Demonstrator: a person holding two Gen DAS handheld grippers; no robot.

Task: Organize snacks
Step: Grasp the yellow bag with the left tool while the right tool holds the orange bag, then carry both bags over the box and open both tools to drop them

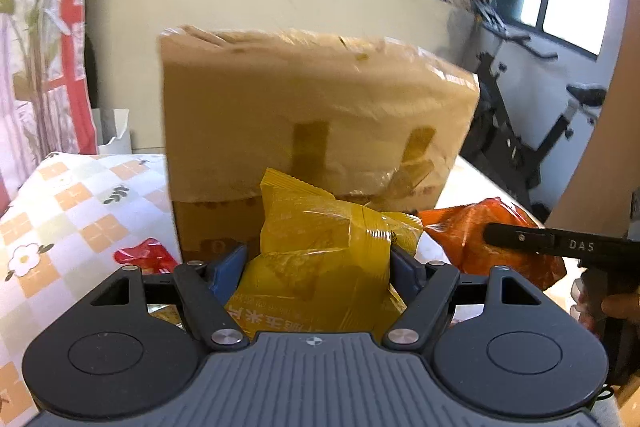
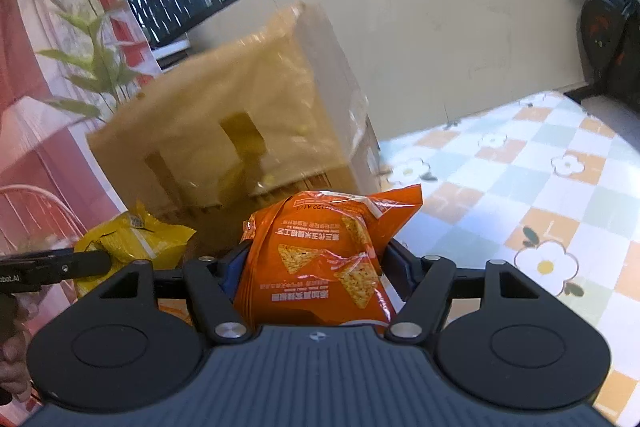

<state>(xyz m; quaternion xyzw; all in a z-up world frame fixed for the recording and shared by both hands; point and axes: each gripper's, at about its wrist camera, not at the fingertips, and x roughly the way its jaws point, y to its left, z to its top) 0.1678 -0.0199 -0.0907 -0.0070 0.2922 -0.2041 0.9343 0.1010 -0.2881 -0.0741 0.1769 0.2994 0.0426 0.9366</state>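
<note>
Nearest each camera, a snack bag sits clamped between that gripper's blue fingers: the left gripper (image 1: 318, 267) holds a yellow bag (image 1: 320, 251), its fingers pressed on both sides of the crinkled pack, and the right gripper (image 2: 316, 267) holds an orange bag (image 2: 324, 255) of corn chips in the same way. Both bags appear raised off the checked, flower-printed table (image 2: 520, 195), side by side, with the orange one just to the right of the yellow. A red wrapper (image 1: 144, 257) lies on the table at the left. Just behind stands a tape-wrapped cardboard box (image 1: 312, 115), which seems the likely place to put them. The step in hand looks like carrying both bags toward it; next, each must go over the box rim before the fingers release.
</note>
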